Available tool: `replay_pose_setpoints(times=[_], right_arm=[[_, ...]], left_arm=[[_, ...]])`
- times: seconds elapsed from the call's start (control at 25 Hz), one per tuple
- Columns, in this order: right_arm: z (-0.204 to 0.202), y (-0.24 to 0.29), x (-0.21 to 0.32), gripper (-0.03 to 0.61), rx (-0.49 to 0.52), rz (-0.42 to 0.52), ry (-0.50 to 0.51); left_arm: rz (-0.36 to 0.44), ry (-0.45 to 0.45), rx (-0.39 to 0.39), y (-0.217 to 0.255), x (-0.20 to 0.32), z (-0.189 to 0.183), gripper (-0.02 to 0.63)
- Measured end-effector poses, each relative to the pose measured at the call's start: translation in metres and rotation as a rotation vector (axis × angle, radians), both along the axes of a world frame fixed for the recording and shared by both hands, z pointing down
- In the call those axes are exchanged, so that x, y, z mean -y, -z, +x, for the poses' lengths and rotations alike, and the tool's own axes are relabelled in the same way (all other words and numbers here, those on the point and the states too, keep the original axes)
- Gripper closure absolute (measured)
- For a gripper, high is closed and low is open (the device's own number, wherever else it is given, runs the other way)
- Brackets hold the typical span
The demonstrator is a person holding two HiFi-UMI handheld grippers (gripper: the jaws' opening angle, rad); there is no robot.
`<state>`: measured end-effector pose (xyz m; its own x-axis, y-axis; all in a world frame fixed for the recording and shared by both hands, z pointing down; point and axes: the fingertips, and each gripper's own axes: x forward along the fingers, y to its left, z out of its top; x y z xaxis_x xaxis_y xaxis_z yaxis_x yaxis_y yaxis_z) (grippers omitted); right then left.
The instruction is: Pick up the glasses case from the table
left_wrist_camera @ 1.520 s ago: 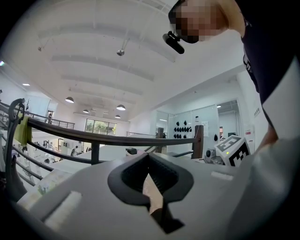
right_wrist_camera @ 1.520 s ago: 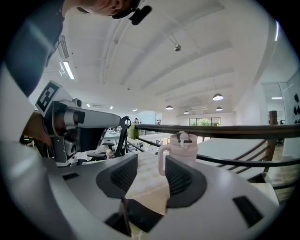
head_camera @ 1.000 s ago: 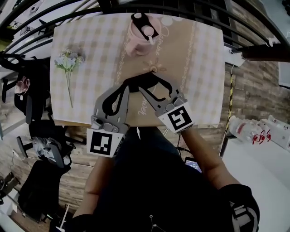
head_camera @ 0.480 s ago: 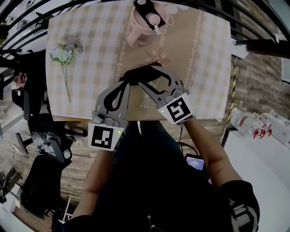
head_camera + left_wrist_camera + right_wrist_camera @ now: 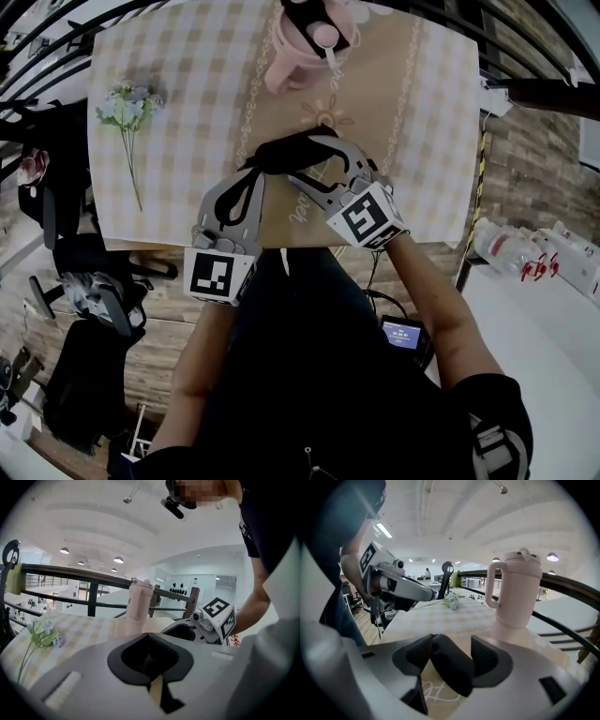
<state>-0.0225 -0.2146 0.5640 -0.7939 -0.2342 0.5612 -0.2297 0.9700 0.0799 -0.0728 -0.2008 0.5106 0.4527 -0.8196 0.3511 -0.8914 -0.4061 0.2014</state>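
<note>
A black glasses case (image 5: 277, 150) lies on the checked tablecloth (image 5: 197, 84) near the table's front middle. My right gripper (image 5: 300, 157) stands around it. In the right gripper view the case (image 5: 451, 667) lies between the pads: it leans on the left pad, and a gap shows at the right pad (image 5: 483, 656). These jaws have just been opening, so my right gripper (image 5: 451, 641) is open. My left gripper (image 5: 254, 176) hangs just left of the case with its black pads meeting at the tips. In the left gripper view my left gripper (image 5: 149, 637) is shut, with nothing gripped.
A pink lidded tumbler (image 5: 302, 47) stands at the table's far side, beyond the case. It also shows as the tumbler (image 5: 515, 592) in the right gripper view. A small bunch of flowers (image 5: 128, 105) lies at the left. A dark railing (image 5: 70, 571) runs behind the table.
Both grippers have sunk toward the tablecloth. The right jaws stand wider around the case than before. The case has stayed on the table.
</note>
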Motion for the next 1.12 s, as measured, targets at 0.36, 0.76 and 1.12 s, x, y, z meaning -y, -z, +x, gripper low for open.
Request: replay_pose_setpoints(times=[0.36,0.76,1.12], right_arm=[[-0.002,-0.028,-0.009,0.315,-0.171,0.042,0.147],[0.001,-0.061,-0.01,0.273,-0.438,0.175,0.357],[0.003,-0.086,-0.007,0.239,-0.599,0.174,0.503]], left_arm=[[-0.013,-0.032,-0.015,-0.012,0.0,0.004,0.601],[-0.047,-0.019,-0.019,-0.023,0.001,0.0,0.601],[-0.055,-0.024,-0.028,-0.028,0.003,-0.001,0.601]])
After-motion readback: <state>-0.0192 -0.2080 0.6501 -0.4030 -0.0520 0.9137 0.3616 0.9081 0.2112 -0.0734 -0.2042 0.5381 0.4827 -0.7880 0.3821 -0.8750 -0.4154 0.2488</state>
